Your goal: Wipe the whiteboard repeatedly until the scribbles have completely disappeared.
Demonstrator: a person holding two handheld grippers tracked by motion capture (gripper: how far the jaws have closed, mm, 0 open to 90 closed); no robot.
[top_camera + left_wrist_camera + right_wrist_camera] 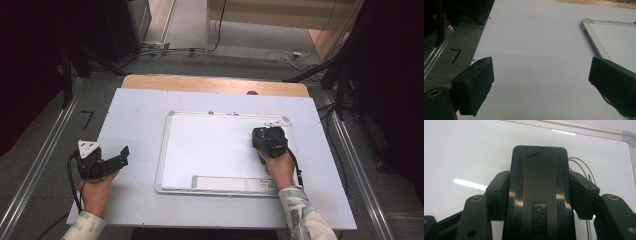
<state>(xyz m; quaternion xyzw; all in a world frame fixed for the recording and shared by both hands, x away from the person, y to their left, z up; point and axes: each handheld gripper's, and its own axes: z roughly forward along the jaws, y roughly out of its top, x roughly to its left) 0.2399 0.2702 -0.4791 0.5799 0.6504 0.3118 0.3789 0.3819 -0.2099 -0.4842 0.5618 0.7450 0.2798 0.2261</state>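
A white whiteboard [215, 145] with a silver frame lies flat in the middle of the table. My right gripper [268, 137] is over its right part, near the top right corner, held by a hand in a patterned sleeve. In the right gripper view that gripper [539, 182] is shut on a black board eraser [539, 162] with a "deli" logo, pads pressing its two sides. Thin curved pen lines [584, 167] show on the board [461, 152] just right of the eraser. My left gripper [121, 156] rests left of the board, open, with only bare table between its jaws [540, 72].
A grey-white sheet [135, 120] covers the wooden table [215, 84]. A pale strip [232, 183] runs along the board's near edge. The board's corner [586, 23] lies ahead and right of the left gripper. Metal rails [45, 160], cables and a "7" floor mark [87, 119] flank the table.
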